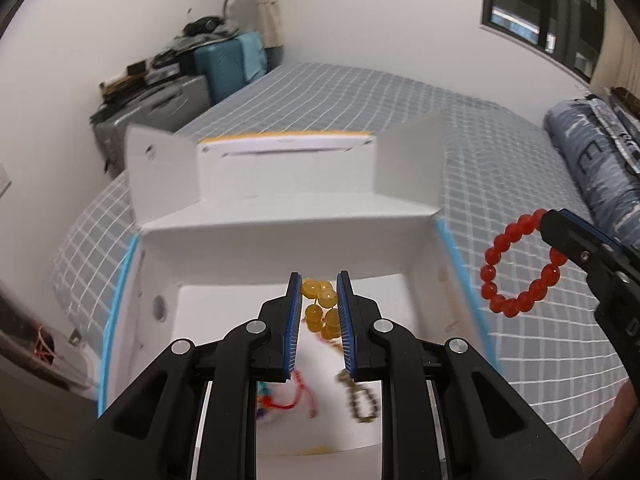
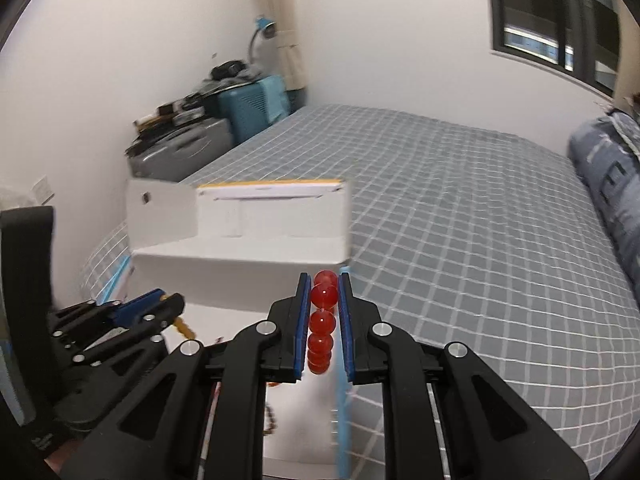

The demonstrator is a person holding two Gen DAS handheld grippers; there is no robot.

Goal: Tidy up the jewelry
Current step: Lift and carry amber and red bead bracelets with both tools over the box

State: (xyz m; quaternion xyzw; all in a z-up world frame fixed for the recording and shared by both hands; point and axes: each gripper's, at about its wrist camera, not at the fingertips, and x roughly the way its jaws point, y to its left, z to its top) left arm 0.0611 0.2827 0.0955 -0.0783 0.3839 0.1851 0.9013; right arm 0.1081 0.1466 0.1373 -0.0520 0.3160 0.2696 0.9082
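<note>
An open white box [image 1: 280, 236] with blue edges lies on the bed. My left gripper [image 1: 319, 284] is over the box and shut on a yellow bead bracelet [image 1: 320, 308]. On the box floor lie a red cord bracelet [image 1: 298, 396] and a dark bead bracelet [image 1: 362, 400]. My right gripper [image 2: 325, 282] is shut on a red bead bracelet [image 2: 322, 320], held above the box's right edge. In the left wrist view the red bracelet [image 1: 516, 264] hangs from the right gripper [image 1: 548, 228] to the right of the box. The left gripper [image 2: 160, 300] shows at lower left in the right wrist view.
The bed has a grey checked sheet [image 2: 460, 220]. A folded blue quilt [image 1: 592, 160] lies at the right. Suitcases [image 1: 228, 64] and clutter stand against the wall beyond the bed's far left corner. The box lid [image 1: 288, 168] stands upright at the back.
</note>
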